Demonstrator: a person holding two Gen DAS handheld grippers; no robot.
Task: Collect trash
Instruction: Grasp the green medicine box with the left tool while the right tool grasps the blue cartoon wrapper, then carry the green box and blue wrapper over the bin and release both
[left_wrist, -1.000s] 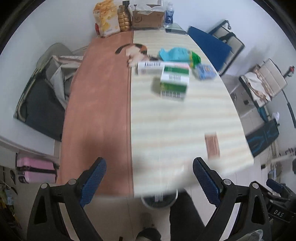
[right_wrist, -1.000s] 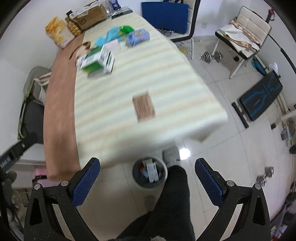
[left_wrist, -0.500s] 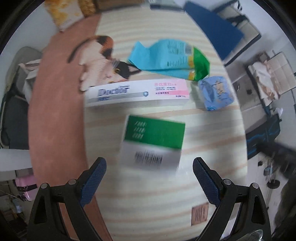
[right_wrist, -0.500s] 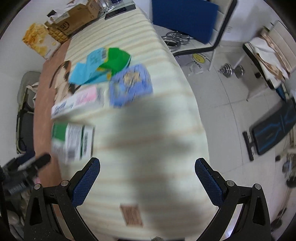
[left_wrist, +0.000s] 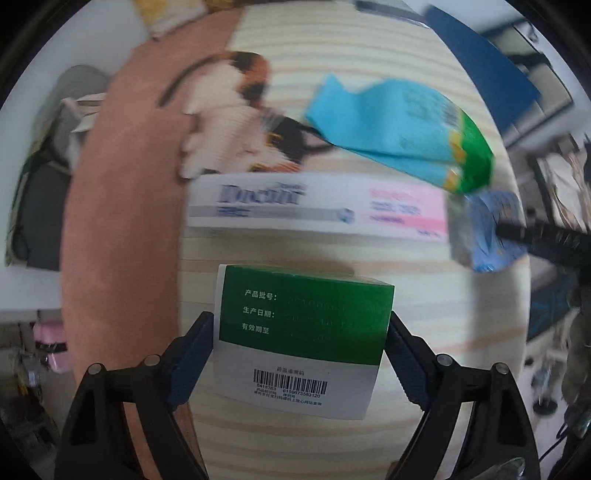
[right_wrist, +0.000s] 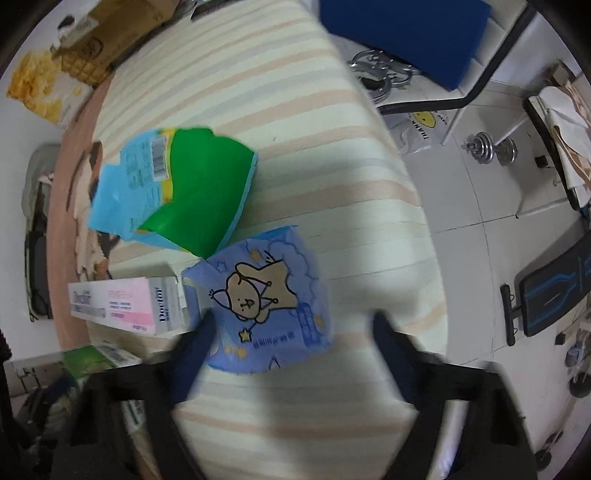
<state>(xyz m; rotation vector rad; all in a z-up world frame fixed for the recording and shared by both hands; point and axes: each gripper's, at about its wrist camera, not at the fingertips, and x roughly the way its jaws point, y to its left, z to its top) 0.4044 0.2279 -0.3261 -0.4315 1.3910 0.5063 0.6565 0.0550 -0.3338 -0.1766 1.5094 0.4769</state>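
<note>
Two grippers are reaching down over the striped tablecloth (right_wrist: 280, 110). Beyond them a blue-and-green snack bag (right_wrist: 177, 184) is lying, with a long white-and-pink carton (left_wrist: 317, 206) nearer. The left gripper (left_wrist: 301, 350) is closing, pads touching the green-and-white medicine box (left_wrist: 306, 332). The right gripper (right_wrist: 291, 343) is closing around the blue tissue pack (right_wrist: 262, 299), its right pad still clear.

Green box (left_wrist: 303, 332): smooth printed cardboard, slight sheen, white end with barcode. Long box (left_wrist: 317, 206): cardboard, matt white and pink. Blue-green bag (right_wrist: 177, 192): glossy plastic film, creased. Blue packet (right_wrist: 266, 302): soft crinkled plastic wrap, printed. Table (right_wrist: 280, 122): striped cloth cover, matt, brown along left edge. Pads (left_wrist: 188, 362): dark blue, textured rubbery; frames matt black plastic.
</note>
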